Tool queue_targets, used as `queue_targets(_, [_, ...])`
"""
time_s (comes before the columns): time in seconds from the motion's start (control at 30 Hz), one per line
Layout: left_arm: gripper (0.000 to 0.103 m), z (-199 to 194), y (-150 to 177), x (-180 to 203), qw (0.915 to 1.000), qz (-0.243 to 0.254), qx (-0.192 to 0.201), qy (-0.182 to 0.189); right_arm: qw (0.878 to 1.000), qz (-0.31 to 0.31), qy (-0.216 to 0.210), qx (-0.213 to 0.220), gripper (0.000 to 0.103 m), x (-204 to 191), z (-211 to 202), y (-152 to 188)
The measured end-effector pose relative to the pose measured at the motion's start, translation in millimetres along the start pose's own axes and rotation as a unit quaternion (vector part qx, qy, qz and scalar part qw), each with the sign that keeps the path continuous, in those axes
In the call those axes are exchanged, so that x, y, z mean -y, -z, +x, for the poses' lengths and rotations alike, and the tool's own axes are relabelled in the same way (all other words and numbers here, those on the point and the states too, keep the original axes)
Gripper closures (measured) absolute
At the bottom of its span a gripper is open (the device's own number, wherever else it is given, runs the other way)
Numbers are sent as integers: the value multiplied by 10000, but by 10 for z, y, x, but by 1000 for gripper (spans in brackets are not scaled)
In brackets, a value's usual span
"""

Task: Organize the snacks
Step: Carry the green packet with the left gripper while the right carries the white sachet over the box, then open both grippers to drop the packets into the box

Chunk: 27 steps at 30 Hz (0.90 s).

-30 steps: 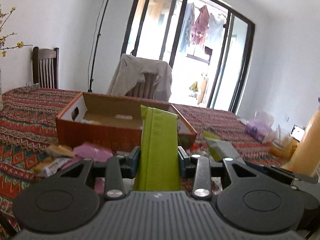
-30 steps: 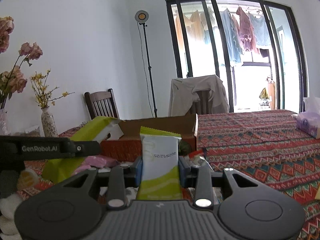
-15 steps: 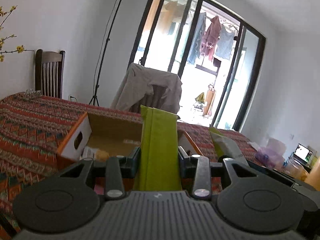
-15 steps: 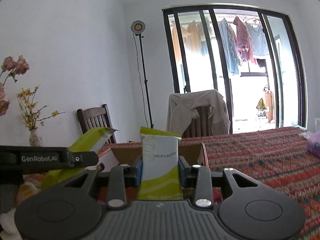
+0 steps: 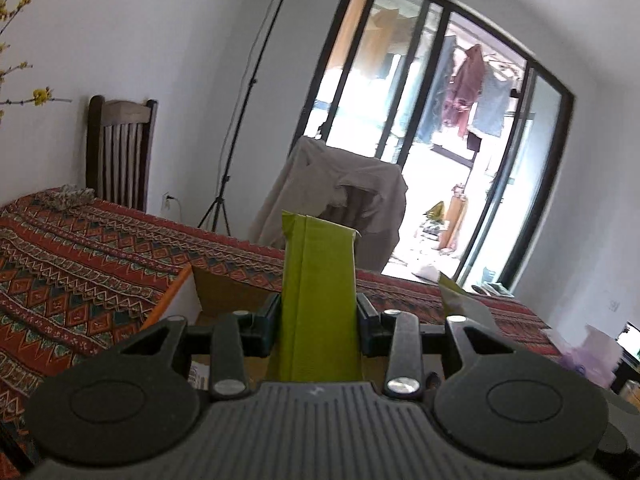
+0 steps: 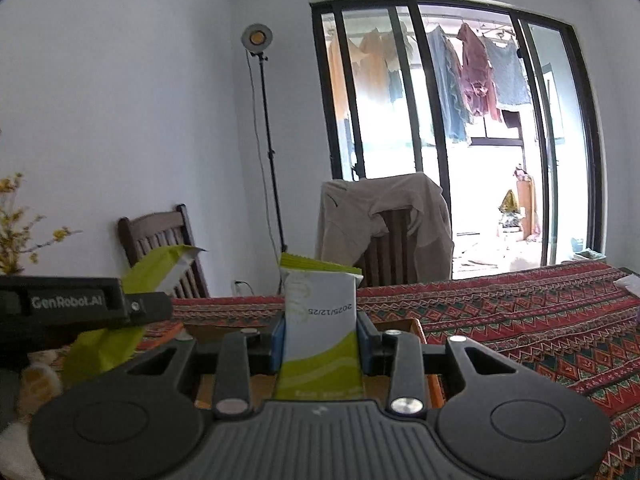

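Left tool (image 5: 318, 316) clamping a plain green snack packet (image 5: 318, 300) upright at frame centre, over the open cardboard box (image 5: 180, 296) at lower left. Right tool (image 6: 320, 336) gripping a white-and-green snack packet (image 6: 320, 320) at centre, just before the box (image 6: 416, 326) on the patterned tabletop (image 6: 540, 320).

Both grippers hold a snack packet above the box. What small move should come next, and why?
Probably lower the left gripper and its plain green packet toward the open cardboard box just below. The right gripper holds its white-and-green packet too.
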State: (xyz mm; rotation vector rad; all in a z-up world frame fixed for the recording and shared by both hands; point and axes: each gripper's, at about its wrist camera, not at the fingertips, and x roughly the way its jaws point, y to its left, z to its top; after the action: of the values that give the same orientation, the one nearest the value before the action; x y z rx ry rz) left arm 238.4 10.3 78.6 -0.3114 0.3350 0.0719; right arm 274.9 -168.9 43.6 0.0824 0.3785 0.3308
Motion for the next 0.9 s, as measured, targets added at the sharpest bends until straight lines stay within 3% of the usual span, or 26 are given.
queue_targets(0.17, [65, 237, 38, -127, 9988, -98, -83, -467, 9994, 255, 145, -190, 69, 106, 309, 119])
queue_targets(0.57, [63, 491, 270, -322, 9974, -70, -449, -560, 9979, 210, 133, -594, 65, 191, 498, 376])
queue_targets(0.6, [61, 485, 285, -339, 9974, -71, -445, -565, 9976, 229, 103, -643, 62, 207, 504, 386])
queue_targets(0.63, [51, 473, 293, -354, 9973, -110, -424, -583, 9973, 258, 65, -684, 61, 219, 503, 393])
queue_targets(0.67, [41, 453, 292, -367, 9975, -171, -395, -557, 9971, 302, 56, -691, 57, 236, 493, 400])
queue_targets(0.73, [0, 384, 283, -367, 9977, -260, -222, -580, 9970, 329, 37, -694, 23, 251, 472, 400])
queue_targets(0.8, [0, 283, 287, -362, 9971, -323, 91, -684, 9975, 341, 36, -624, 0, 257, 442, 404])
queue_targets(0.9, [0, 210, 290, -350, 9968, -329, 270, -676, 9975, 354, 21, -609, 0, 260, 429, 402])
